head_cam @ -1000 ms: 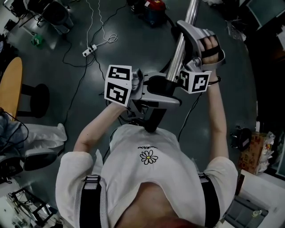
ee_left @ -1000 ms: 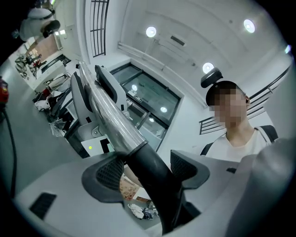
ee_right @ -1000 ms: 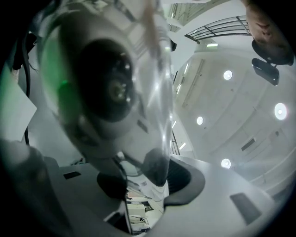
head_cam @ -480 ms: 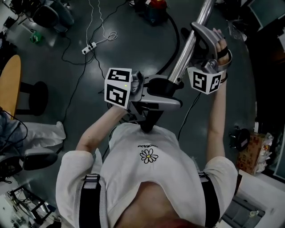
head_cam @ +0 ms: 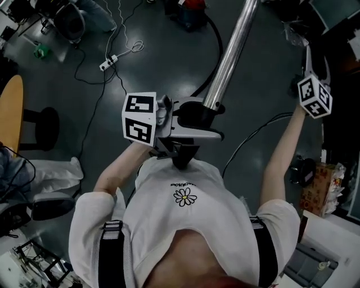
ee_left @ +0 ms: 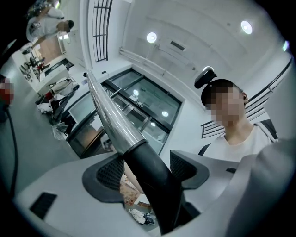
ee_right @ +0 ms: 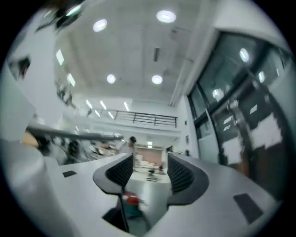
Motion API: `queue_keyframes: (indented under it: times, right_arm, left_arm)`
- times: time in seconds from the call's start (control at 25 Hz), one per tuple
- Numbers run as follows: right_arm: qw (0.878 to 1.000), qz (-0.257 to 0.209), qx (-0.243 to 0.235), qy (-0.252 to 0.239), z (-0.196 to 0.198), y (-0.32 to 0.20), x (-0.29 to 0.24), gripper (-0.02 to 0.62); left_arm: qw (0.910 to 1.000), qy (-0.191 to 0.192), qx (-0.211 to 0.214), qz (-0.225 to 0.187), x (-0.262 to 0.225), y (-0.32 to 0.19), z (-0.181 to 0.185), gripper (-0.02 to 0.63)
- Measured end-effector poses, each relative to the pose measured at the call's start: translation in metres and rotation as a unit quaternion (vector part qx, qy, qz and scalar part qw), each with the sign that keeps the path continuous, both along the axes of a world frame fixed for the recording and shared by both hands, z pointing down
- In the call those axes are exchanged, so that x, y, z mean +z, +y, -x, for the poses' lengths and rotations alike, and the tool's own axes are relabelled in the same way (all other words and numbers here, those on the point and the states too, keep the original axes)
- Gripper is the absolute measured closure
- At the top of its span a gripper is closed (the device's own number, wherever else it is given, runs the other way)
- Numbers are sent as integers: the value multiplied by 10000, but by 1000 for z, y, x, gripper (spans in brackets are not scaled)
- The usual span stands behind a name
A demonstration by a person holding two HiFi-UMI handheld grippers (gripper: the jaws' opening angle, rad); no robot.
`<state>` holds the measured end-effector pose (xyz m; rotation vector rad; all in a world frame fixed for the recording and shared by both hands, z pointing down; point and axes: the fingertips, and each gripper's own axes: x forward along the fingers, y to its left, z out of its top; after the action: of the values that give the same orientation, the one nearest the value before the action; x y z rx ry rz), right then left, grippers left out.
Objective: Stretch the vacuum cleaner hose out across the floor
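The vacuum's metal tube (head_cam: 230, 53) slants up from its black handle (head_cam: 191, 112), and my left gripper (head_cam: 194, 115) is shut on that handle just in front of my chest. In the left gripper view the black handle (ee_left: 150, 176) fills the gap between the pads while the tube (ee_left: 108, 115) runs up and left. A black hose (head_cam: 216, 48) curves back over the floor to the red vacuum body (head_cam: 188, 7). My right gripper (head_cam: 310, 59) is off to the right, clear of the tube; its jaws have just been opening. In its own view the right gripper (ee_right: 150, 171) holds nothing.
A white power strip (head_cam: 109, 61) with white cords lies on the dark floor at upper left. A wooden tabletop (head_cam: 11, 115) and a black stool (head_cam: 45, 126) stand at left. A black cable (head_cam: 253, 138) crosses the floor at right, near a cardboard box (head_cam: 323, 191).
The right gripper has let go of the metal tube and swung out to the right. The left gripper still holds the handle, shifted slightly left.
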<state>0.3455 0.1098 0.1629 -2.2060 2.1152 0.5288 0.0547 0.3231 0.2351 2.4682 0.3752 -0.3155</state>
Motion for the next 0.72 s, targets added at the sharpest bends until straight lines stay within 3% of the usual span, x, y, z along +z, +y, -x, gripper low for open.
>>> queue_keyframes:
  times: [0.08,0.16,0.28,0.36,0.44,0.72]
  right_arm:
    - [9874,-55,-1298,-908,22,26,-2,354]
    - [9647,8,-2306,-1272,72,43,6,354]
    - [9208,309,-3383,-1917,159,61,27,354]
    - [9021,448,-3700,-2175,204,74,40,354]
    - [8985,590,-3723,-2250,231,85,53,354]
    - [9287,900,-3282,-1470,263,109,68,356]
  left_arm:
    - [9998,99,-154,71,0,-7,8,290]
    - [9994,186,-244,158,1,-13,13,291]
    - [9991,158,-367,158,5,-15,11,290]
    - [9988,152,-435,140,6,-14,9,290]
    - [9986,171,-499,105,6,-13,8,290]
    - [9969,252,-747,0,1,-7,12,290]
